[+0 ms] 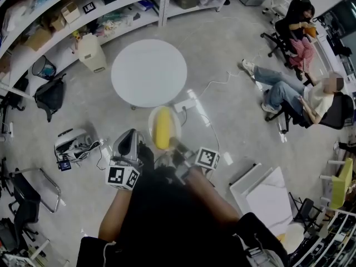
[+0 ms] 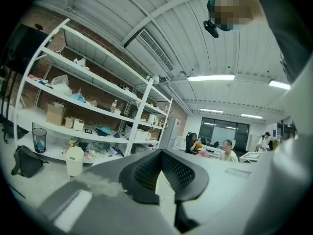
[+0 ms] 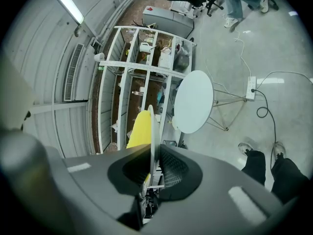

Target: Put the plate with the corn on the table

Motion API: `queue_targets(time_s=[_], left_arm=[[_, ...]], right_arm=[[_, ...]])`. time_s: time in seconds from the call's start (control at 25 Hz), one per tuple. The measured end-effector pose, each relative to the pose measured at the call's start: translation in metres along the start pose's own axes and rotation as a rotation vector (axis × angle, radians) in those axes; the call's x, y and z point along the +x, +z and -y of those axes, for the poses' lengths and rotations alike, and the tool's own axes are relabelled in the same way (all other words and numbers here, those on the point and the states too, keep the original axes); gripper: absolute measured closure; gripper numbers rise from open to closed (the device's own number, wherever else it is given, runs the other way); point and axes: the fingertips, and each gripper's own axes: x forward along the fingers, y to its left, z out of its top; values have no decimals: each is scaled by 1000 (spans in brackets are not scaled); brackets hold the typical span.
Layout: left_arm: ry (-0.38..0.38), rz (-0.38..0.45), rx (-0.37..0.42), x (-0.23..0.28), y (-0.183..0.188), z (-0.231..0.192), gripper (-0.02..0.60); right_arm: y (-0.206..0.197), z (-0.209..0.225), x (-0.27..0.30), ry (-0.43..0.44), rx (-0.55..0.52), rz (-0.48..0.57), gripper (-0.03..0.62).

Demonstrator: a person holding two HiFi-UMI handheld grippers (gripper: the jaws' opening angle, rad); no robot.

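A clear plate (image 1: 158, 119) with a yellow corn cob (image 1: 163, 128) on it hangs over the floor, just short of the round white table (image 1: 149, 72). My right gripper (image 1: 174, 146) is shut on the plate's near rim. In the right gripper view the plate (image 3: 152, 126) stands edge-on between the pads, with the corn (image 3: 139, 129) to its left and the table (image 3: 193, 102) beyond. My left gripper (image 1: 129, 137) is beside the plate on the left, apart from it. Its jaws (image 2: 161, 155) are shut on nothing and point level towards the shelves.
A power strip (image 1: 184, 105) with cables lies on the floor by the table. White shelving (image 1: 83, 15) with a bin (image 1: 92, 53) runs along the back left. Two people sit on chairs (image 1: 295, 96) at the right. White boards (image 1: 267, 196) lie at the lower right.
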Motion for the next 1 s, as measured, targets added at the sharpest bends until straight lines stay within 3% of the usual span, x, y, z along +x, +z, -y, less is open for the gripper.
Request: queue_targets(time_s=[0.12,0.28,0.48,1.0], left_arm=[[-2,0,-3,9,3,-7,577],[7,5,-8,20,7,-20,578],[0,14,-11,40,17,-36,577],[-16,1,-20,90,38,-106,578]], right_arm=[[5,-8,9,40,-14,-3,549],[11,-2,19,-19,-2,-4,549],[21,-13,41,25,-8,-6,549],[47,-27,114,-28,-35,-4,549]])
